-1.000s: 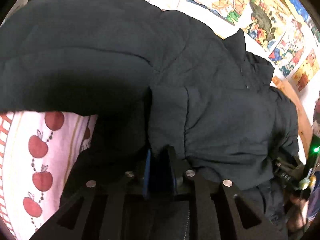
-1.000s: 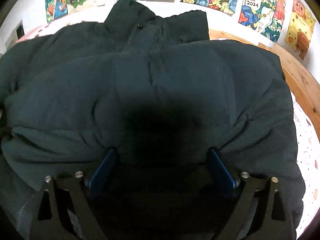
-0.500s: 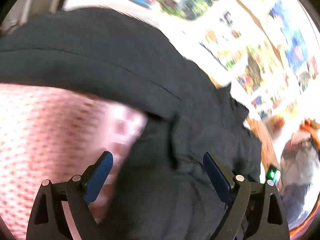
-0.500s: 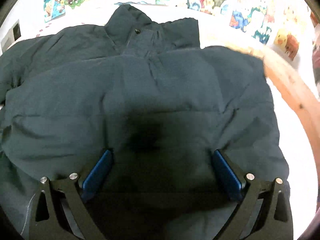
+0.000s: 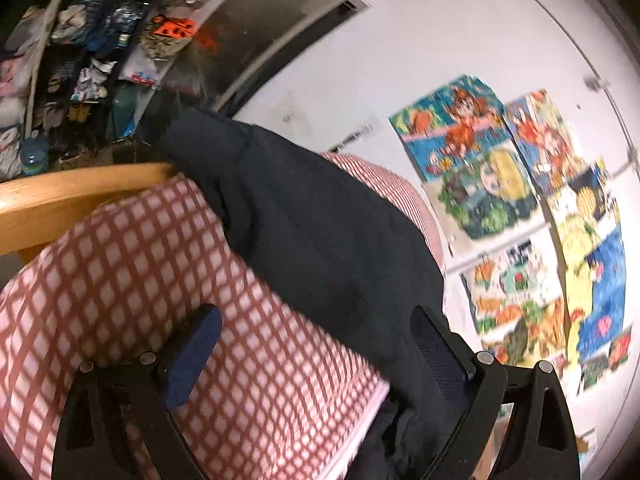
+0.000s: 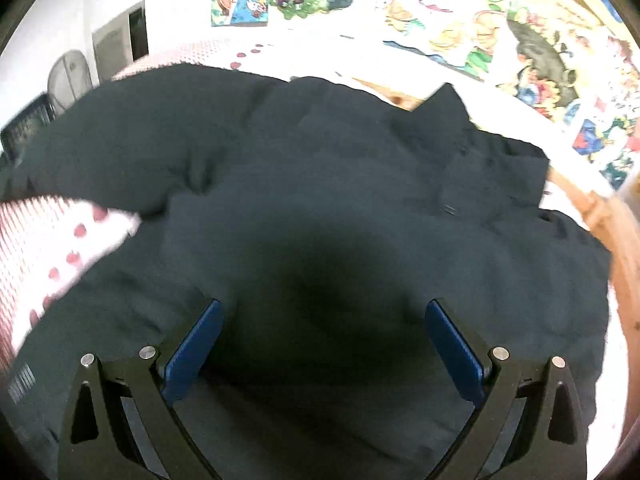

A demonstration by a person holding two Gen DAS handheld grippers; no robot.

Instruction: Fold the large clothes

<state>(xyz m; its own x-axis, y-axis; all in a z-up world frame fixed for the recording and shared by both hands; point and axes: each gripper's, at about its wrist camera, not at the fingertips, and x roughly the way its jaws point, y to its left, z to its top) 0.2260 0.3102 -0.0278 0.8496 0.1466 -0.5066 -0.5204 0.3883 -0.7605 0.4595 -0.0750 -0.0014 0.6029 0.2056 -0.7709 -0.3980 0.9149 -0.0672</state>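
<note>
Left wrist view: the left gripper [image 5: 316, 354] is seen with its two blue-padded fingers [image 5: 192, 356] set far apart and its jaws opening, nothing pressed between them. Below the fingers lies a pink and white checked cover [image 5: 140, 264], which is blurred. A sleeve of the dark jacket [image 5: 320, 232] is draped across the cover, running from the upper left down toward the right finger; whether the cloth touches that finger cannot be told. A wooden rail [image 5: 60, 196] is seen at the left, behind the cover, and cluttered shelves [image 5: 80, 52] fill the upper left corner. Colourful drawings [image 5: 520, 208] are fixed to the white wall at the right. In the right wrist view, the right gripper [image 6: 320, 344] is held above the jacket [image 6: 320, 184] with its blue fingers [image 6: 452, 352] spread wide, and no cloth is pinched between them. The jacket is spread over most of the bed, its collar [image 6: 460, 128] toward the upper right and one sleeve stretched to the left over a pink sheet with red spots [image 6: 60, 240]. A curved wooden rail [image 6: 624, 248] borders the jacket on the right. More drawings [image 6: 480, 20] are seen on the wall beyond.
</note>
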